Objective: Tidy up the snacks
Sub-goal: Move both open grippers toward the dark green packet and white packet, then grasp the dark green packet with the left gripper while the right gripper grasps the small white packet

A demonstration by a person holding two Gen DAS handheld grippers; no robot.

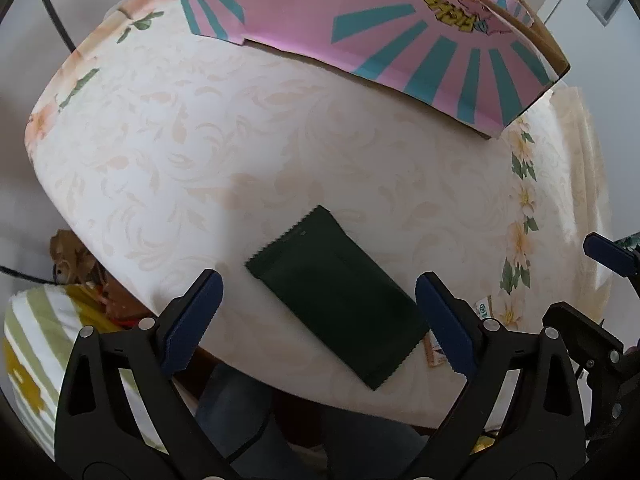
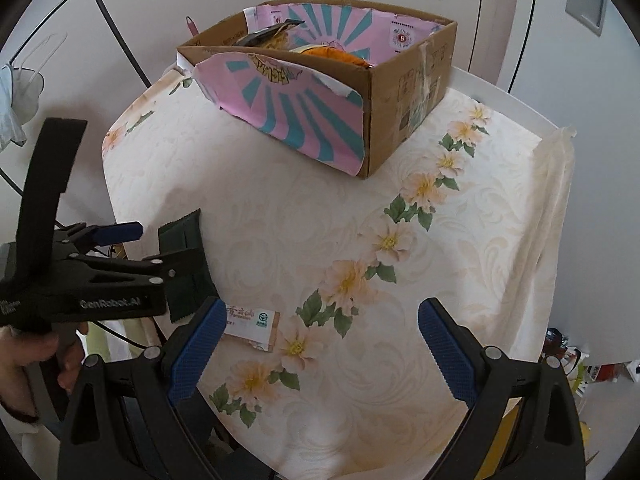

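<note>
- Your left gripper (image 1: 316,316) has its blue-padded jaws spread wide and holds nothing; it hangs above the near left part of the table.
- Between its two fingers, lying flat on the cloth, is a dark green snack packet (image 1: 338,294) with zigzag-cut ends, turned on a diagonal. Neither pad touches it in the left wrist view.
- From the right wrist view the same packet (image 2: 182,234) sits near the table's left edge, partly hidden behind the left gripper (image 2: 150,246), which your left hand (image 2: 30,358) grips by the handle.
- Your right gripper (image 2: 318,354) is also spread open and empty, hovering over the near middle of the table.
- Just inside its left finger lies a small pale snack packet (image 2: 252,320) with green printing and a brown end, flat on the cloth and just right of the green one. In the left wrist view only a sliver of it (image 1: 434,350) shows, beside the green packet's near corner.
- Both packets rest on a cream tablecloth (image 2: 312,216) with a faint swirl pattern and a diagonal band of peach flowers with green leaves.
- At the far side of the table stands an open cardboard box (image 2: 404,92) with pink and teal sunburst flaps (image 1: 420,40); the near flap hangs down over its front.
- Inside the box you can see several snack bags, including an orange one (image 2: 332,51) and a dark one (image 2: 266,32); their details are too small to tell.
</note>
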